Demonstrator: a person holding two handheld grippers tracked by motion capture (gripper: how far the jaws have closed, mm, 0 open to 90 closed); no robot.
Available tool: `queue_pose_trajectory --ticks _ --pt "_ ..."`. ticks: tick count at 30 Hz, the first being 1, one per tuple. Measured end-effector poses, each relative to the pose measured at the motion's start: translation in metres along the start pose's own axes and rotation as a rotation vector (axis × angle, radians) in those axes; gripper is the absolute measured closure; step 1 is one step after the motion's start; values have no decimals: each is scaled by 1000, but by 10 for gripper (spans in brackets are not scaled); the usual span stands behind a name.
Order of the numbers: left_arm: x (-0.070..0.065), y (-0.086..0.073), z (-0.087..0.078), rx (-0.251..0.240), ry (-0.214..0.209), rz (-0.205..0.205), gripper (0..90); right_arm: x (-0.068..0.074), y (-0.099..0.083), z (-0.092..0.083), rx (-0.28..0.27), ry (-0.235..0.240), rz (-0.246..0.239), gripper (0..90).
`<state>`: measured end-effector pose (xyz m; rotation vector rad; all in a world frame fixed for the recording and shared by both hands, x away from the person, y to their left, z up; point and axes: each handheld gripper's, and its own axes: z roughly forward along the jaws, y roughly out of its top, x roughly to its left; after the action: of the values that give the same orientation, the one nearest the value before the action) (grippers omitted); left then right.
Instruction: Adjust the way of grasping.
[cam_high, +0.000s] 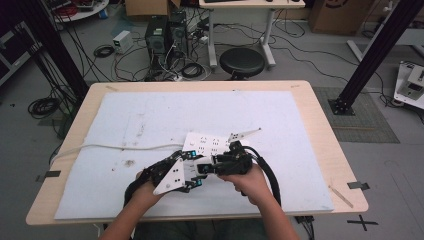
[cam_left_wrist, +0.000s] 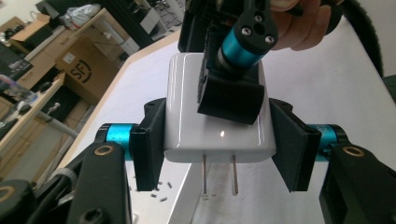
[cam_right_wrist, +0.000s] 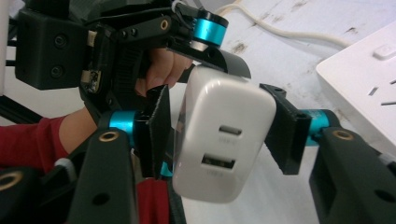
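Setting: robotics lab or workshop. Beyond the desk (cam_high: 320, 130), computer towers (cam_high: 164, 34) and tangled cables (cam_high: 150, 60) are sitting on the floor; black frame posts (cam_high: 372, 55) are flanking it; cardboard boxes (cam_high: 332, 15) are standing behind.

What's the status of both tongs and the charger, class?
Left tongs shut on white charger, prongs out. Right tongs also shut on it. Power strip close ahead, nothing between.

Left claw (cam_left_wrist: 217, 140): black jaws with flat ribbed pads, bright blue metal collars at jaw pivots, brass-coloured rivets on black link arms, grey three-cornered plate (cam_high: 172, 175) on top with small dark holes. Right claw (cam_right_wrist: 219, 135): same black frame, blue collars, black screws, thick black cable (cam_high: 270, 175) trailing back. Red sleeve (cam_right_wrist: 28, 140) on person's left arm
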<state>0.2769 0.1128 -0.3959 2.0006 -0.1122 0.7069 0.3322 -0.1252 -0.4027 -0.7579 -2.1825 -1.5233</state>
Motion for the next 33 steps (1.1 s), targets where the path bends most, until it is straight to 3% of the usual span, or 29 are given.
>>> queue_pose_trajectory --ticks 9,13,15,19,20,25,29,32,33 --pt "-2 1 4 19 3 24 418 -3 -2 -2 7 21 26 603" --pt "-1 2 6 13 17 -3 398 -2 -1 -5 -5 32 32 632" --pt "2 3 4 5 35 -52 269 -2 0 -7 -3 23 32 634" --pt "9 -1 -1 19 64 -145 168 0 1 -18 -31 -15 20 634" --pt "11 -3 -4 27 76 -163 168 0 1 -22 -32 -11 16 634" --pt "24 -9 -18 81 97 -231 168 2 6 -44 -84 -85 -25 633" --pt "37 -17 -29 138 98 -348 165 5 9 -62 -113 -187 -68 633" --pt "48 -22 -39 188 95 -405 165 8 12 -75 -115 -265 -112 633" --pt "53 -22 -43 210 92 -408 165 9 14 -79 -111 -286 -123 633"
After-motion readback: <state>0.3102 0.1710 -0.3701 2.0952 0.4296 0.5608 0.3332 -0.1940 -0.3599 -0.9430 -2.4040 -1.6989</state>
